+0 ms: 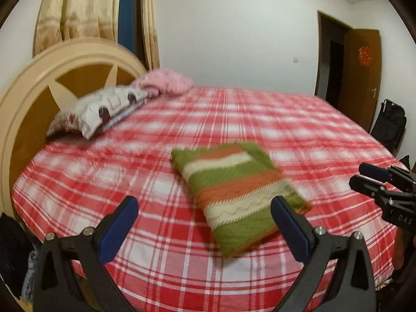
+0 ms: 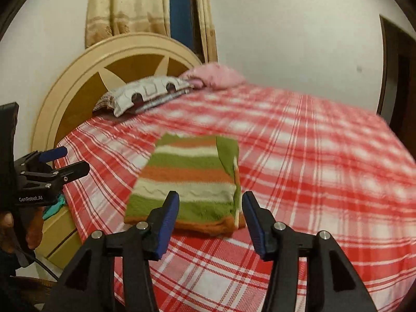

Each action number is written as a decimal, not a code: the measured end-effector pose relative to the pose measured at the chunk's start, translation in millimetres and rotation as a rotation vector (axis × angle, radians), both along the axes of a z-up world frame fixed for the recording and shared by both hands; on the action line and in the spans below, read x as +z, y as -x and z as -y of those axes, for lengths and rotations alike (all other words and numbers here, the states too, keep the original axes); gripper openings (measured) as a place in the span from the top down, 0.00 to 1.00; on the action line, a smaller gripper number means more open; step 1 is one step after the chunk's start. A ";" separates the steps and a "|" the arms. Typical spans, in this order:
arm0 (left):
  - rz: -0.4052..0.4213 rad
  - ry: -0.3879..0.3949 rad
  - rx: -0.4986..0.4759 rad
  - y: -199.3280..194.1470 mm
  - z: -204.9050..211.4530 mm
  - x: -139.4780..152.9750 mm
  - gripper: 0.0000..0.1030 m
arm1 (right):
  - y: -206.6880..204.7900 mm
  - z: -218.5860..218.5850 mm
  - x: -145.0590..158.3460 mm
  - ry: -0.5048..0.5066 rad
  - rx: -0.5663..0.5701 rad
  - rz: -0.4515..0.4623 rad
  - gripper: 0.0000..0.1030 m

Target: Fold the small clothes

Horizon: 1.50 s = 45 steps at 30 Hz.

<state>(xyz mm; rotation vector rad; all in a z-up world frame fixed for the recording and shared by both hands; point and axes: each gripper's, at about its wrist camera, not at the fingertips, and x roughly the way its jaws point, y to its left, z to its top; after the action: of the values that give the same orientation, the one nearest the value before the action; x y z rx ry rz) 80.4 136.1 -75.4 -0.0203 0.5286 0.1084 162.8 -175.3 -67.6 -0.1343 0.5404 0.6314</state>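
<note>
A folded knitted sweater striped in olive green, orange and cream (image 1: 238, 195) lies flat on the red-and-white plaid bedsheet (image 1: 299, 130), near the front edge of the bed and well apart from the pillows at its head. In the right wrist view the same sweater (image 2: 187, 182) forms a tidy rectangle with an orange hem toward the camera and a green flap folded along its right side. The left gripper (image 1: 204, 208), black with blue-padded fingers, hovers above the sheet with its jaws spread wide and nothing between them; the sweater's near corner shows just behind its right-hand finger. The right gripper (image 2: 210, 204), of the same build, is also released, its two blue pads apart and framing the sweater's near hem without visibly touching it. Each gripper shows in the other's camera: the right one at the far right edge of the left view, the left one at the left edge of the right view, both clear of the garment. At the head of the bed a patterned white pillow (image 1: 109, 109) rests on a checked one against the rounded cream-and-tan wooden headboard (image 1: 52, 78), with a pink fluffy blanket (image 1: 166, 82) bunched just beside it. Beige curtains (image 2: 124, 7) hang behind the headboard, and a brown door (image 1: 361, 75) stands open to the right.
</note>
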 end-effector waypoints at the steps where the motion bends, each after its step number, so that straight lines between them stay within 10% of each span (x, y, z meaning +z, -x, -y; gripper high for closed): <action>1: 0.037 -0.011 0.000 5.8 2.2 8.3 0.00 | 6.3 -0.4 8.0 -0.002 -0.002 0.026 0.50; 12: 0.157 -0.010 0.027 28.5 2.9 34.6 0.00 | 57.2 4.9 56.8 -0.015 -0.066 0.238 0.38; 45: 0.154 -0.014 0.023 32.0 7.4 36.0 0.00 | 70.5 8.2 58.2 -0.036 -0.067 0.236 0.38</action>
<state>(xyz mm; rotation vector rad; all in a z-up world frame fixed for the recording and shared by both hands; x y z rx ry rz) 48.4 128.7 -39.4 -0.0204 0.3737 0.1317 92.2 -183.4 -9.4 -0.1540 0.3039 0.5506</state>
